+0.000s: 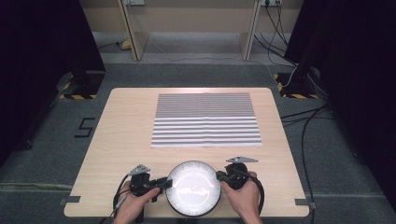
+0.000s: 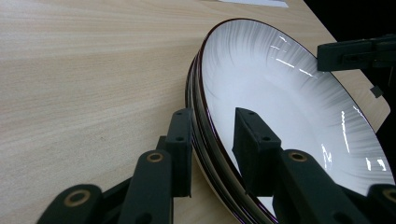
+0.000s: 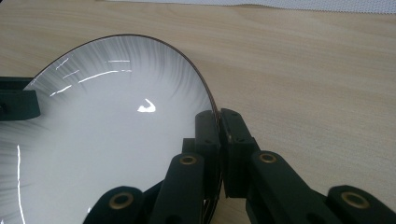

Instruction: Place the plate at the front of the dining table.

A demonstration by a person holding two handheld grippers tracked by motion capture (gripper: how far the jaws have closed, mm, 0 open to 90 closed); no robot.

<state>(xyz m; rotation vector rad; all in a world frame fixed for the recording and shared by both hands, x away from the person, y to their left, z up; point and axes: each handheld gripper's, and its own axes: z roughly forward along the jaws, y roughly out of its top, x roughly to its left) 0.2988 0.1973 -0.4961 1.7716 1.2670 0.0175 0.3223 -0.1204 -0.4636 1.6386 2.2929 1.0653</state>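
Between our two grippers sits the plate [image 1: 193, 190]: right hand-held gripper [image 3: 218, 135] pinches its rim; left hand-held gripper [image 2: 212, 140] straddles the opposite rim, jaws apart.

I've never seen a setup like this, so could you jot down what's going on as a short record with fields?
Setting: wooden table, seen from above
Plates: white, dark-rimmed stack at the near edge
Mat: striped mat lying flat beyond the plates
Left tool: jaws astride the stack's rim, gap visible, not closed
Right tool: jaws pinched shut on the top plate's rim
Hands: left hand and right hand, one per tool
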